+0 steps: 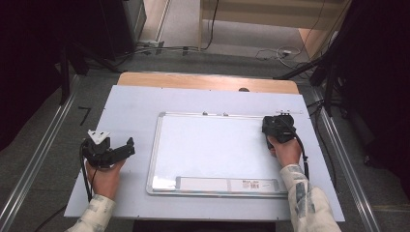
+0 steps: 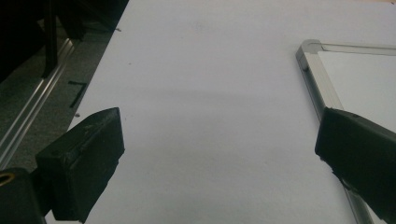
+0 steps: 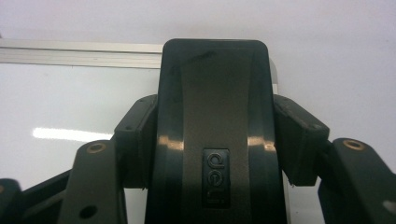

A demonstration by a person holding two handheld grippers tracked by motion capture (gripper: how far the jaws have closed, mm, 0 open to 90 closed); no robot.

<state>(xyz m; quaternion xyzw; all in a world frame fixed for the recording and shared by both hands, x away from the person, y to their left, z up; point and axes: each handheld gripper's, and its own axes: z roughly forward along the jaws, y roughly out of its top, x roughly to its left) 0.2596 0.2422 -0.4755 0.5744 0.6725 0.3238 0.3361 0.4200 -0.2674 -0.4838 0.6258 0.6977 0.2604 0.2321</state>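
**R gripper on eraser at whiteboard far-right corner**

R gripper (image 1: 277,126) grasps black plastic whiteboard eraser (image 3: 215,135) w/ embossed logo; pads against both its sides. Eraser sits at far-right corner of aluminium-framed white whiteboard (image 1: 212,145), over its frame. Whiteboard lies flat mid-counter on pale grey sheet covering the counter (image 1: 130,104). L gripper (image 1: 113,152) hovers near-left, just beside whiteboard's left edge, jaws spread wide, nothing between them. Whiteboard's far-left frame corner (image 2: 310,49) shows past L gripper's jaws.
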